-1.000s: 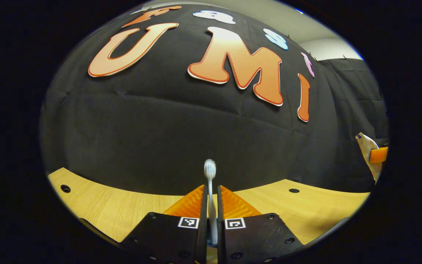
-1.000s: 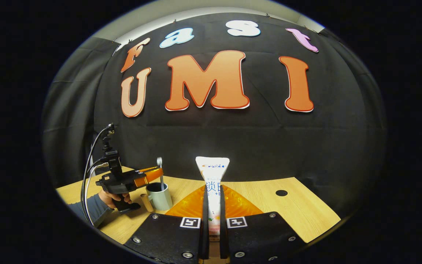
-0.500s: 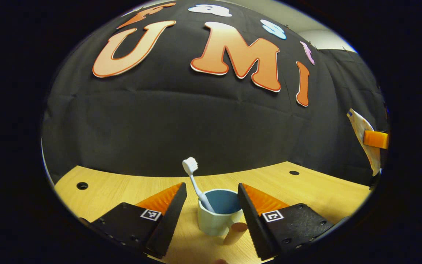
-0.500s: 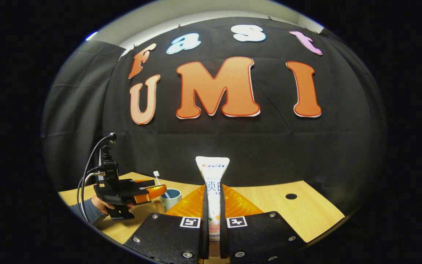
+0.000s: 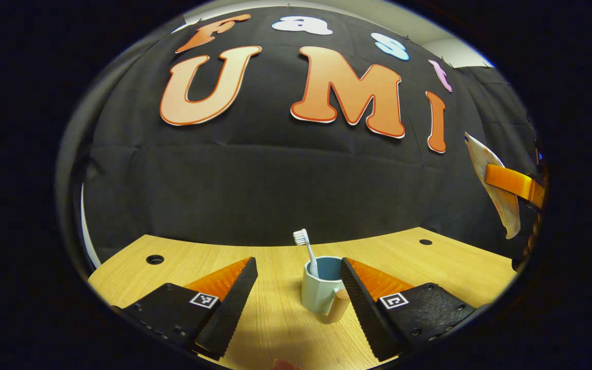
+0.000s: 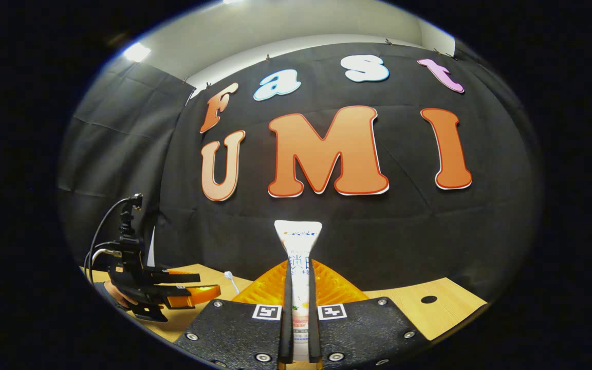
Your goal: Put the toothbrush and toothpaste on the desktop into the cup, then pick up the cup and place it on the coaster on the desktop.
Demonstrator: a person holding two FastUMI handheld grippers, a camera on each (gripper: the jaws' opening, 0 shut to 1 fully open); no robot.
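Between the spread fingers of the left gripper [image 5: 296, 300], which stands open and holds nothing, a pale green ceramic cup with a blue inside and a wooden handle [image 5: 321, 288] sits upright on the light wooden surface [image 5: 214, 254]. A white toothbrush [image 5: 306, 249] leans inside it, bristle head up and tilted to the left of the rim. That half of the task looks done; the step in hand is the toothpaste. In the right gripper view the right gripper [image 6: 300, 329] is clamped on a white squeezable toothpaste tube [image 6: 298, 267], both fingers pressing its lower body while the flat crimped end stands straight up. To do this well, I judge the tube should be carried over the cup's open side, away from the leaning brush, lowered until its bottom end is inside the rim, and only then released, since a tall soft tube let go early could tip the cup or fall out. The left gripper sits close on both sides of the cup, so it should clear off or hold steady to leave a path. Farther back, the surface runs wide and bare past two round holes to the black cloth wall. I cannot spot the coaster.
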